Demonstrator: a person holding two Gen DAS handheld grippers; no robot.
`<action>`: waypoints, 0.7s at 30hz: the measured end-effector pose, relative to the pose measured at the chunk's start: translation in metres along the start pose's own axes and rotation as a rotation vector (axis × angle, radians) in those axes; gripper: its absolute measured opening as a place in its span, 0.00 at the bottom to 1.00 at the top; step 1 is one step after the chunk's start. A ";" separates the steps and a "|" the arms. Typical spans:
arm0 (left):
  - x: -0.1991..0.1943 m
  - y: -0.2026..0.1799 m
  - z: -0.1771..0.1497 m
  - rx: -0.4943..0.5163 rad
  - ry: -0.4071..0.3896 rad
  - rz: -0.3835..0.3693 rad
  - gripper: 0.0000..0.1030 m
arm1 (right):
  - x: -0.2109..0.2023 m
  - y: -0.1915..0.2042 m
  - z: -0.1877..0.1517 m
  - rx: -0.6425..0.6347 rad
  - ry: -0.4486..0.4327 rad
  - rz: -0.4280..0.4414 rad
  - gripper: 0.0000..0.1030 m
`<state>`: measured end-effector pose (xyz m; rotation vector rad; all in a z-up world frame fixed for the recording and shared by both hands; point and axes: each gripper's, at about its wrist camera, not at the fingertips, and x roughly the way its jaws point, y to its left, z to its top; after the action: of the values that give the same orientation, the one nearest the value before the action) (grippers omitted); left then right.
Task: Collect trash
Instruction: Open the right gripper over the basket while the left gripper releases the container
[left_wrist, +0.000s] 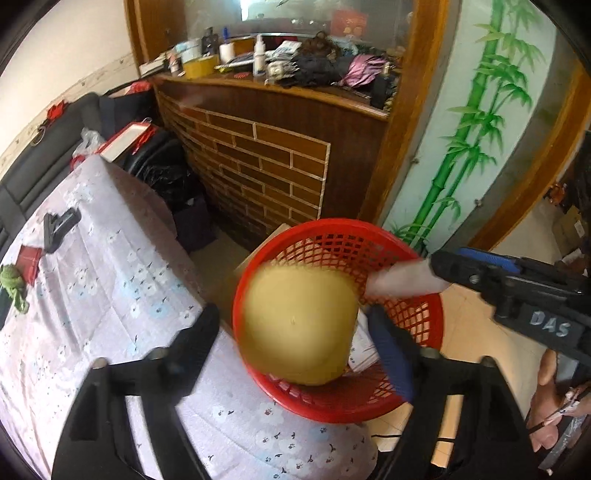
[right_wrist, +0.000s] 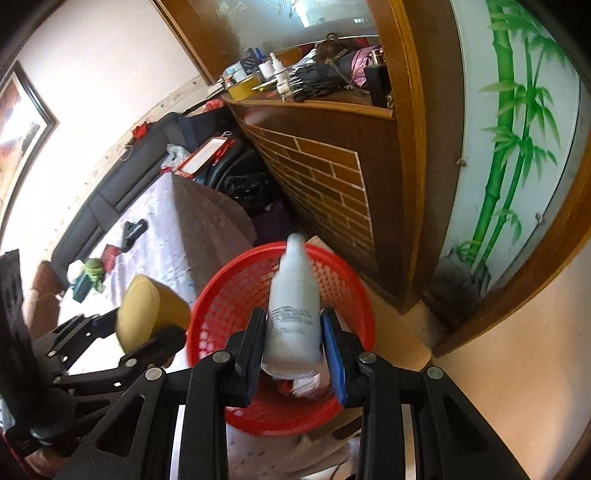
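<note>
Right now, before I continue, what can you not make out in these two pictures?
Red basket contents: right wrist view, white bottle covers them.
White bottle label: blurred, unreadable.
Whether the left gripper presses the yellow item: left wrist view, motion blur.
Whether the right gripper presses the white bottle: right wrist view, blur.

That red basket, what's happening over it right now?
A person is dumping trash into the red basket beside the table. The left tool has a yellow sponge between its fingers, apparently dropping. The right tool has a white bottle over the basket; paper scraps already lie inside.
</note>
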<state>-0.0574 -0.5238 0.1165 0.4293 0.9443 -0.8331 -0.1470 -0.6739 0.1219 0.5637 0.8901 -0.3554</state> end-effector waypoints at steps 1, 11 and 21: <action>-0.001 0.002 -0.001 -0.006 -0.006 0.006 0.81 | 0.002 -0.003 0.000 0.011 0.006 -0.001 0.44; -0.033 0.020 -0.029 -0.022 -0.075 0.028 0.84 | -0.013 -0.010 -0.018 0.039 0.005 -0.048 0.66; -0.083 0.070 -0.081 -0.108 -0.183 0.048 0.91 | -0.041 0.034 -0.062 -0.071 -0.044 -0.210 0.79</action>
<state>-0.0723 -0.3915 0.1408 0.2767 0.8018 -0.7605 -0.1925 -0.6070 0.1349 0.3966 0.9178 -0.5225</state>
